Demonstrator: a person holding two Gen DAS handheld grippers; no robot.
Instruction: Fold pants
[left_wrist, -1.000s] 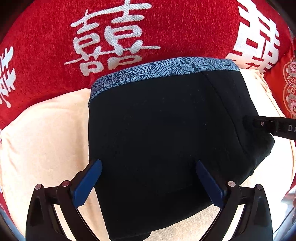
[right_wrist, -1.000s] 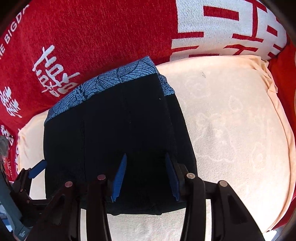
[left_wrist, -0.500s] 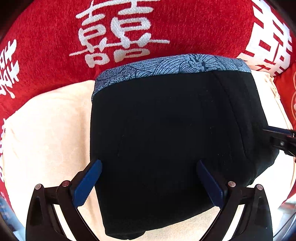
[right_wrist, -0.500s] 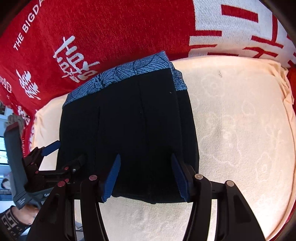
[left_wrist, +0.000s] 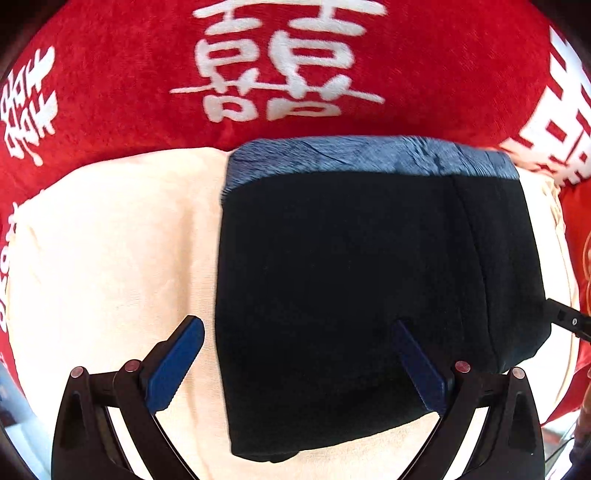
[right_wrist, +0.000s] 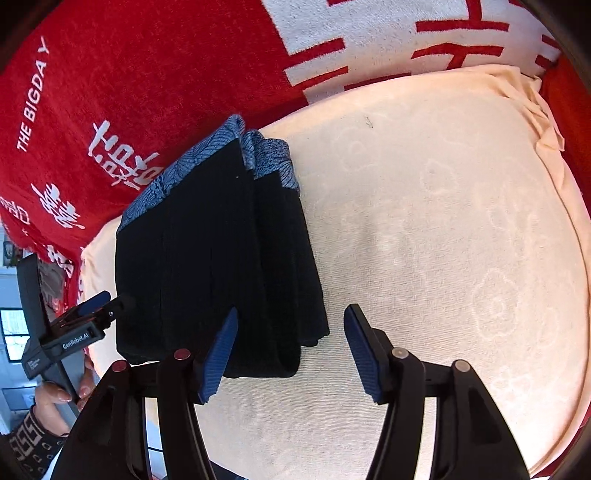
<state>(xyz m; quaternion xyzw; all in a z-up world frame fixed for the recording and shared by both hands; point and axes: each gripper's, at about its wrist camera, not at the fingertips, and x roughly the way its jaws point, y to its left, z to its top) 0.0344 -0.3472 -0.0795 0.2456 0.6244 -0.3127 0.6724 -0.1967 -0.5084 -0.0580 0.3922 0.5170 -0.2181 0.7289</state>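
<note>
The black pants (left_wrist: 351, 280) lie folded into a compact stack with a blue patterned waistband (left_wrist: 369, 157) at the far edge, on a cream cushion (left_wrist: 103, 243). My left gripper (left_wrist: 299, 363) is open and empty, low over the stack's near left corner. In the right wrist view the folded pants (right_wrist: 207, 266) lie left of centre. My right gripper (right_wrist: 291, 350) is open and empty, just off the stack's near right corner. The left gripper (right_wrist: 99, 304) shows there at the stack's left edge.
A red sofa back (left_wrist: 295, 55) with white characters rises behind the cushion. The cream cushion (right_wrist: 443, 240) stretches right of the pants. A red pillow (left_wrist: 580, 240) borders the right side. The person's hand (right_wrist: 55, 391) holds the left gripper's handle.
My right gripper has opened wider and shifted right, off the pants onto the cushion side. My left gripper has shifted left, staying open. The stack lies still.
</note>
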